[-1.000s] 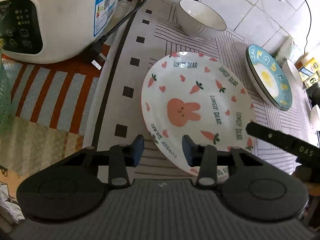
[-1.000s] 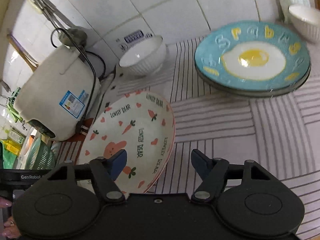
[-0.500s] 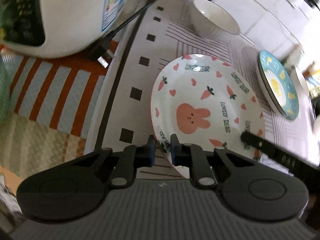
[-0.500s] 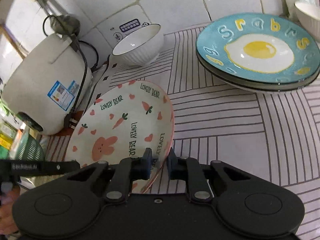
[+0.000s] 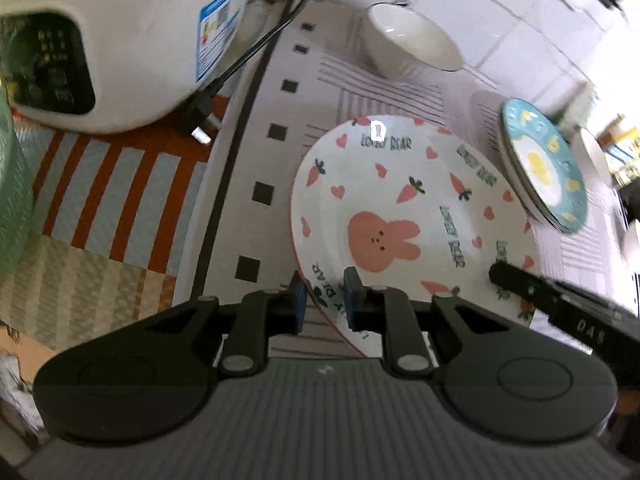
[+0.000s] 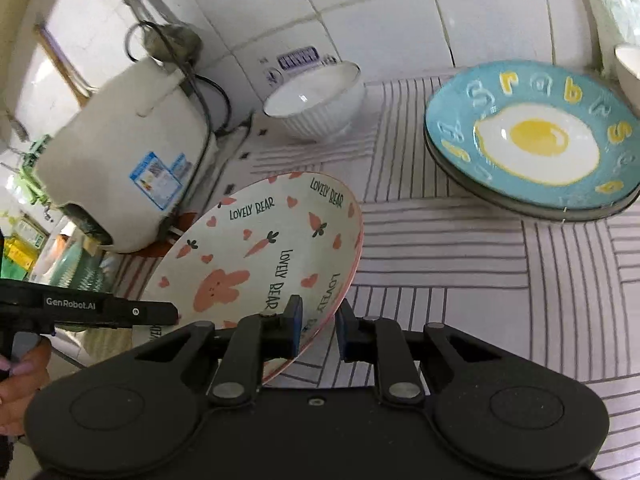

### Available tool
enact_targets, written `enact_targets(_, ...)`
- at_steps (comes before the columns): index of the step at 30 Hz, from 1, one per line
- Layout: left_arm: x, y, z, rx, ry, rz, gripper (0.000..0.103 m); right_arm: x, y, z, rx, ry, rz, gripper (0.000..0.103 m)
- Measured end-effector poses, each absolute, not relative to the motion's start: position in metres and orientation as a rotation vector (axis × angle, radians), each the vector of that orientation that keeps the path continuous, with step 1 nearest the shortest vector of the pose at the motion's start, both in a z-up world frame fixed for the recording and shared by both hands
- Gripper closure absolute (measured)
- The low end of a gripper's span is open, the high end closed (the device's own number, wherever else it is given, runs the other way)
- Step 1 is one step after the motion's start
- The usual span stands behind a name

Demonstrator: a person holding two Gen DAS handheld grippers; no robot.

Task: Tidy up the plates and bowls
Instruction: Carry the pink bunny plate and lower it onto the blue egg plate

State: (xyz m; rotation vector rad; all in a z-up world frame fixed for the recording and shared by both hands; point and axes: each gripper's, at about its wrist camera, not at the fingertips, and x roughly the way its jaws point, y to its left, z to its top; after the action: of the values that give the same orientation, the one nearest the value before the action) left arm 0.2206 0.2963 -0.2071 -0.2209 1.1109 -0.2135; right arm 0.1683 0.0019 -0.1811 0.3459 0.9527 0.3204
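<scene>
- Left wrist view: the left gripper point(image 5: 325, 300) is clamping the near rim of the bunny plate point(image 5: 404, 216), one blue pad under the rim and one on top; its jaws have just been closing and are now narrow, with the rim between them.
- The plate is lying straight ahead of these jaws, spreading away towards the white bowl point(image 5: 412, 46) at the back; it is round, so no long axis matters, only the rim.
- The right gripper point(image 5: 560, 304) is entering from the right and meeting the plate's right edge; its arm is showing the letters "DAS".
- The blue egg plates point(image 5: 542, 166) are sitting well to the right of the bunny plate, probably the stacking spot.
- Writing: "LOVELY BEAR" is repeating around the bunny plate; the blue label on the rice cooker point(image 5: 120, 40) is too blurred to read.
- Right wrist view: the right gripper point(image 6: 318, 330) is pinching the bunny plate point(image 6: 260, 256) at its near right rim, jaws just closed to a narrow grip on it.
- The plate is tilting, its right edge raised, and seems to be off the striped mat point(image 6: 460, 264), though its far edge is hard to judge.
- The egg plates point(image 6: 532, 140) are lying ahead and to the right, so the right hand is nearer to them.
- The left gripper point(image 6: 100, 308) is reading "GenRobot.AI", with a hand point(image 6: 20, 380) behind it.
</scene>
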Motion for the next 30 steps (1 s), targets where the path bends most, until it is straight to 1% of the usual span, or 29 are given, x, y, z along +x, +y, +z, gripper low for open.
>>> enact_targets(3,0.208,0.289,-0.192,-0.174,1.085,-0.226,0.083,0.158,0.000,-0.164,0.335,0.929,0.329,0.081)
enact_targets(12,0.186,0.270,-0.143,-0.140,1.031,-0.283,0.083,0.129,-0.023,-0.114,0.338,0.863,0.317,0.079)
enact_targets(19,0.187,0.236,-0.113,-0.089,0.997,-0.349,0.082,0.115,-0.051,-0.088,0.355,0.808,0.243,0.079)
enact_targets(25,0.201,0.198,-0.101,-0.055,0.992,-0.426,0.083,0.119,-0.085,-0.076,0.371,0.787,0.207,0.078)
enact_targets(30,0.223,0.165,-0.101,-0.049,1.009,-0.455,0.082,0.133,-0.113,-0.076,0.378,0.776,0.190,0.078)
